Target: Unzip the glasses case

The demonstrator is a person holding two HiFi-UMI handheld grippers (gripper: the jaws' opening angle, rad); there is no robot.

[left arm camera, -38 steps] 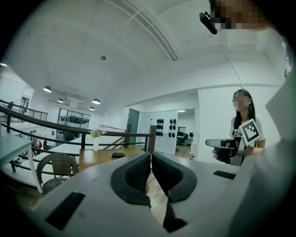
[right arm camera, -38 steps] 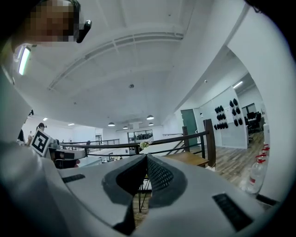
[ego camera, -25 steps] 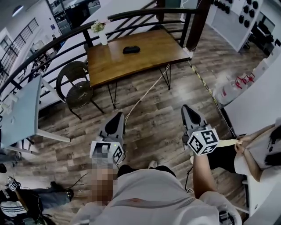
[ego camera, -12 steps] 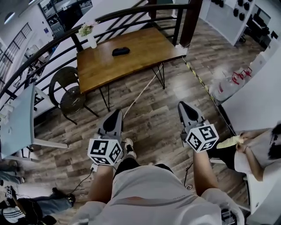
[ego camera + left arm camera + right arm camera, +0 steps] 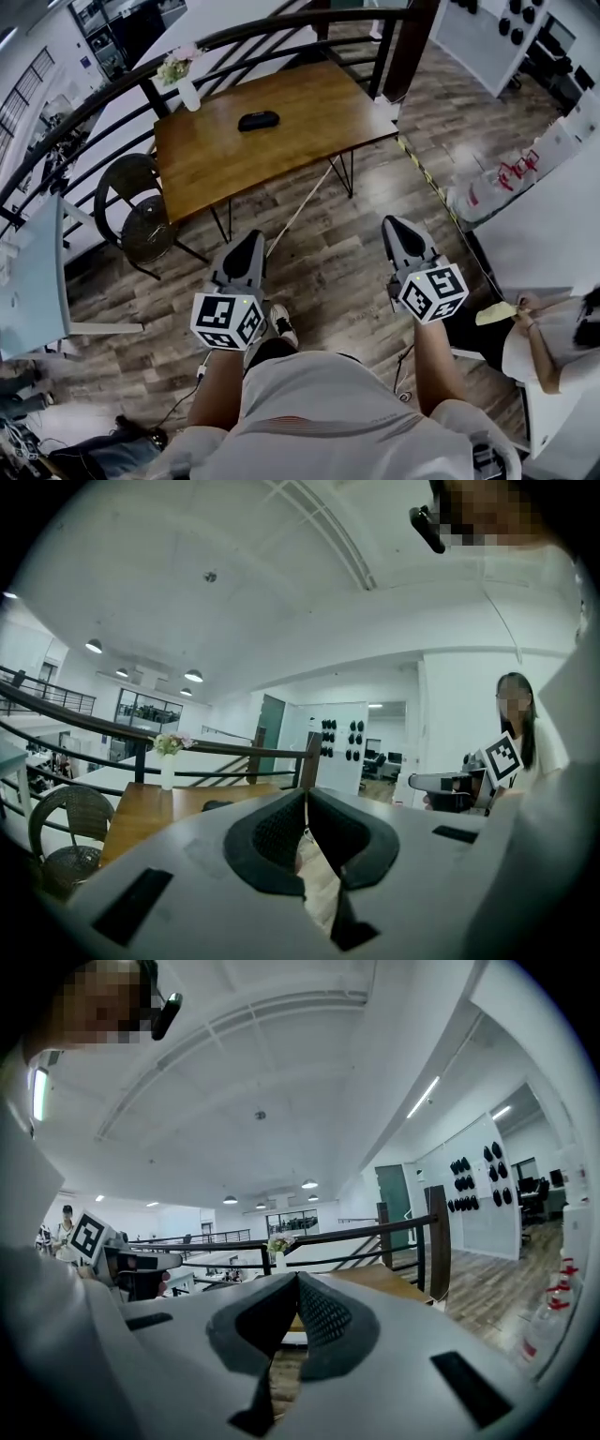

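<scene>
My left tongs (image 5: 249, 242) and right tongs (image 5: 395, 228) are both pinched together with nothing between them. I hold them over the floor (image 5: 328, 277), well short of the counter (image 5: 319, 103). The case (image 5: 258, 120) lies flat on the counter towards its far side, well apart from both tongs; its zip is too small to make out. At the far left corner a vase (image 5: 188, 95) holds flowers (image 5: 174, 67).
</scene>
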